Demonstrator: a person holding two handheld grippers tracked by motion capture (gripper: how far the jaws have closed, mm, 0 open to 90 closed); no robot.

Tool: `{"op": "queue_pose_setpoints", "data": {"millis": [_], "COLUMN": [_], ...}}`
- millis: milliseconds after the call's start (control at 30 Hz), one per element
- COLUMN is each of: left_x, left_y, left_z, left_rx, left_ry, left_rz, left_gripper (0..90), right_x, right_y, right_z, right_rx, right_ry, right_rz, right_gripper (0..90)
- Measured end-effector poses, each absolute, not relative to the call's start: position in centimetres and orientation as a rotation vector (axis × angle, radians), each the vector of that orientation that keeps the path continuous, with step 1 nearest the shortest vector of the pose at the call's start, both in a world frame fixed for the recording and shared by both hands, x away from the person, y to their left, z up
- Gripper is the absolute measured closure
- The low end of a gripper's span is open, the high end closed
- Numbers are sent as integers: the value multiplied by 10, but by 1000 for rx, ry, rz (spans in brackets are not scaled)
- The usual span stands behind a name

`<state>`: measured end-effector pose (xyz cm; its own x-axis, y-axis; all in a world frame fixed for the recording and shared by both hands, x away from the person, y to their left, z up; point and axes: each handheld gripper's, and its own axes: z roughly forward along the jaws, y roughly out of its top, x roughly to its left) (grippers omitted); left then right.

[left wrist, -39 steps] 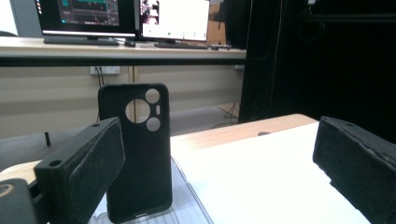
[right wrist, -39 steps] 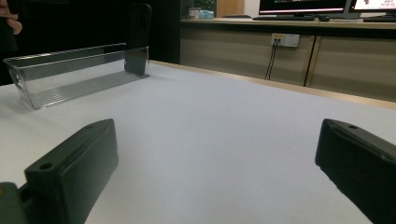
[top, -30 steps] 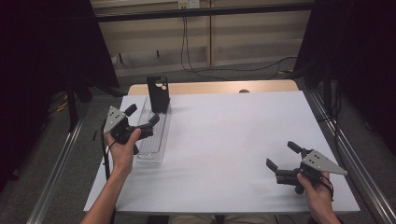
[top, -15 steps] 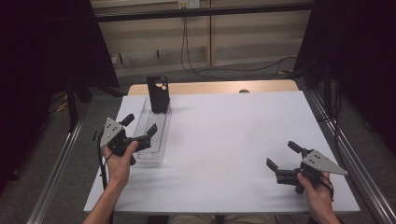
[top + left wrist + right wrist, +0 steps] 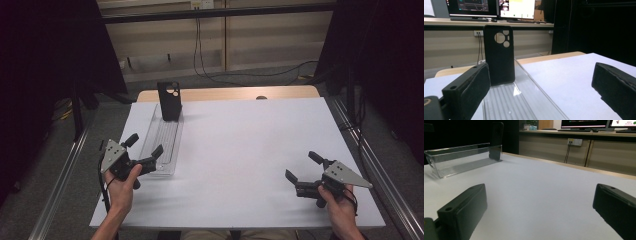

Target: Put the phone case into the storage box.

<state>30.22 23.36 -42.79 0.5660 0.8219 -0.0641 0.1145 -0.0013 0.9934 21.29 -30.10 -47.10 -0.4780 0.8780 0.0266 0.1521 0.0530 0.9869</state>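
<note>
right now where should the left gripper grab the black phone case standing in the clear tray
Probably the upper half of the phone case, pinching front and back faces from above. It stands upright at the far end of the clear tray, whose walls cover its bottom, so only the top is free. The left gripper, open at the tray's near end, would have to reach forward.

We see the monitors [image 5: 491, 8] cut off by the top edge. The clear tray [image 5: 524, 100] runs off the bottom edge.

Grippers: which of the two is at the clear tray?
The left gripper, jaws open at the tray's near end, facing the phone case standing at its far end. The right gripper is over bare table, far off.
</note>
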Motion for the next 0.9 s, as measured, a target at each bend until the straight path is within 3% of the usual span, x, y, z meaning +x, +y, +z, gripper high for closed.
{"op": "queue_pose_setpoints", "data": {"millis": [900], "left_x": [257], "left_y": [249], "left_z": [-453], "left_rx": [1502], "left_ry": [902], "left_rz": [683], "left_gripper": [26], "right_x": [210], "right_y": [-305], "right_z": [-471], "right_rx": [1052], "right_ry": [1690], "right_rz": [1456], "right_gripper": [0]}}
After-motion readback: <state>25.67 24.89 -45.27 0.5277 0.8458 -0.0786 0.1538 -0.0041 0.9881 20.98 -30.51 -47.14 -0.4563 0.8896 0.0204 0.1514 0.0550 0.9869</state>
